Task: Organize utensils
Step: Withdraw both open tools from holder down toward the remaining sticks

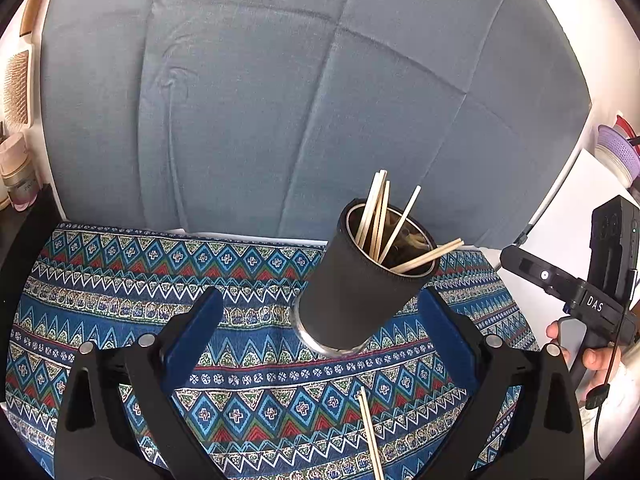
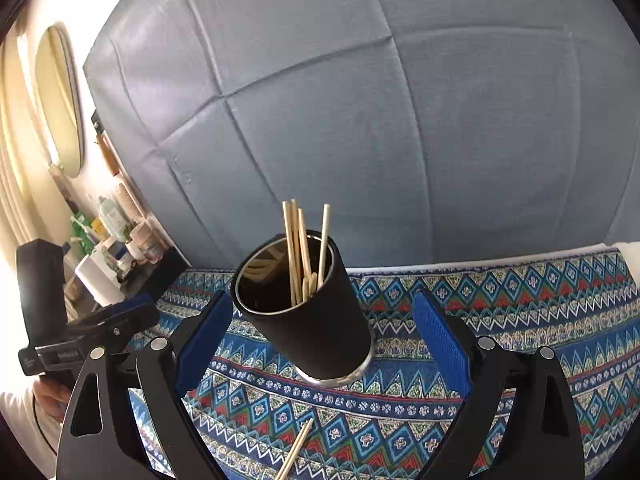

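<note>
Holding both my left gripper [image 1: 320,332] and right gripper [image 2: 324,340] spread wide and empty, I see the black cup [image 1: 360,284] mid-cloth, two chopsticks [image 1: 370,432] near the front edge — pinch them together, low.

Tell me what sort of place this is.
Probably a lived-in room at home, not a lab: a patterned tablecloth with a black cup of chopsticks, an oval wall mirror, and toiletry bottles on a side shelf.
</note>
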The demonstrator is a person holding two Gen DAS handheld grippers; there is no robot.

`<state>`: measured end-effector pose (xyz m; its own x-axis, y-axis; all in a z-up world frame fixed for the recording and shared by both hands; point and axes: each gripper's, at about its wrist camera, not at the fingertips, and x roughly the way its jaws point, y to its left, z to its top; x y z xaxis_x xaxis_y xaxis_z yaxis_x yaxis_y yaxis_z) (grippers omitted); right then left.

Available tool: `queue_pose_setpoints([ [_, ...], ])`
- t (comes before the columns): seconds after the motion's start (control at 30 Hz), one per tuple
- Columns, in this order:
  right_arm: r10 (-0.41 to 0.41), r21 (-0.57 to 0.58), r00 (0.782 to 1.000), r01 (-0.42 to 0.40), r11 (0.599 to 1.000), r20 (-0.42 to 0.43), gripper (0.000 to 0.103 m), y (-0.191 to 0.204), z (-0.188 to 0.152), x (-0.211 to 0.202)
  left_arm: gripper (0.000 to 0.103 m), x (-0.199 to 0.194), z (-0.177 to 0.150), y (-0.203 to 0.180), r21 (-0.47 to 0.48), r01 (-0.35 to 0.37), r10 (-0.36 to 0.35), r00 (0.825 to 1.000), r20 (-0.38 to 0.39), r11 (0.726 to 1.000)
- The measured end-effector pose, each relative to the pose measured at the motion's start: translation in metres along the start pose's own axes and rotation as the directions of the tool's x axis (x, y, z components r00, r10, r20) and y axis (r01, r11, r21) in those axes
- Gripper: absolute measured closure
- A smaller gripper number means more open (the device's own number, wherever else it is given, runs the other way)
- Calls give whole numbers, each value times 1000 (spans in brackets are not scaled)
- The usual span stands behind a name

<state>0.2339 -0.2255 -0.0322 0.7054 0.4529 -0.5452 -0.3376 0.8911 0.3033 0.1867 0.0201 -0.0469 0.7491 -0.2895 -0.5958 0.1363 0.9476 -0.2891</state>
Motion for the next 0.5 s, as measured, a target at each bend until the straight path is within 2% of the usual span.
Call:
queue_pose_setpoints([
  [0.27, -43, 49, 995, 48, 998, -88, 15, -8, -42, 4, 6, 7, -33, 3, -20, -6, 4, 995, -98, 1000],
  [0.5, -52, 58, 977, 65, 996, -209, 15, -4, -84, 24, 6, 16, -60, 7, -2, -46, 45, 983, -177, 999],
])
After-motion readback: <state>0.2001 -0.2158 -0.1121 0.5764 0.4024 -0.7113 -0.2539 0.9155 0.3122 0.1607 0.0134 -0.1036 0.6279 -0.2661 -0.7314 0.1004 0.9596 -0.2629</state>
